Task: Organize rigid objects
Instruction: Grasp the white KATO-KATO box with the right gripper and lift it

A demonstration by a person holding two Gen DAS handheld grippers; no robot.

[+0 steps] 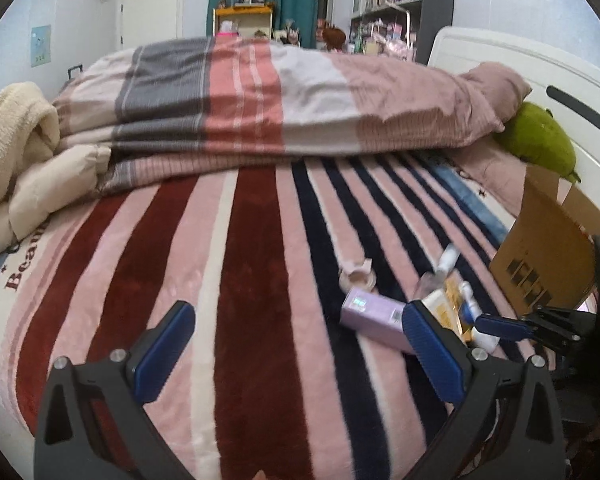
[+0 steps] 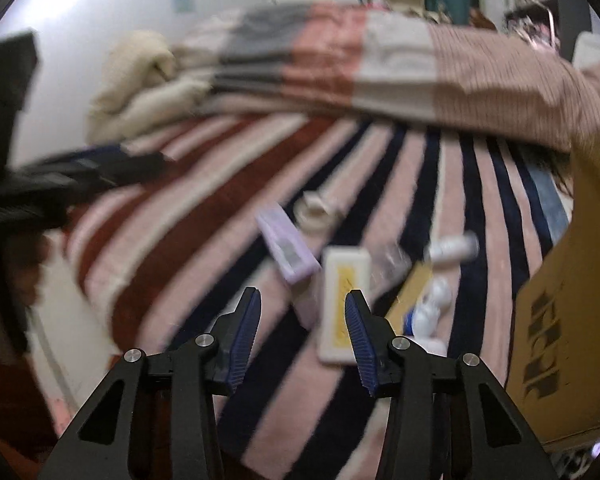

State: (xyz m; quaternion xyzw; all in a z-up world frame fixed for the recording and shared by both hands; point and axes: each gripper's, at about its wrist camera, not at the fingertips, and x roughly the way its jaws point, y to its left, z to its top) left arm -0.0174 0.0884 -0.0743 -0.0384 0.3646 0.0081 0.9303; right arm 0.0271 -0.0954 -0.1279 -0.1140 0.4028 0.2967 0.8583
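A cluster of small rigid items lies on the striped bed blanket: a lilac box, a white and yellow box, a pale pink jar, a white tube and white bottles. My left gripper is open and empty, left of the cluster. My right gripper is open and empty, low over the blanket just in front of the white and yellow box; it also shows in the left wrist view.
An open cardboard box stands at the right of the items. A folded striped quilt and cream blanket lie at the back. A green plush rests by the white headboard.
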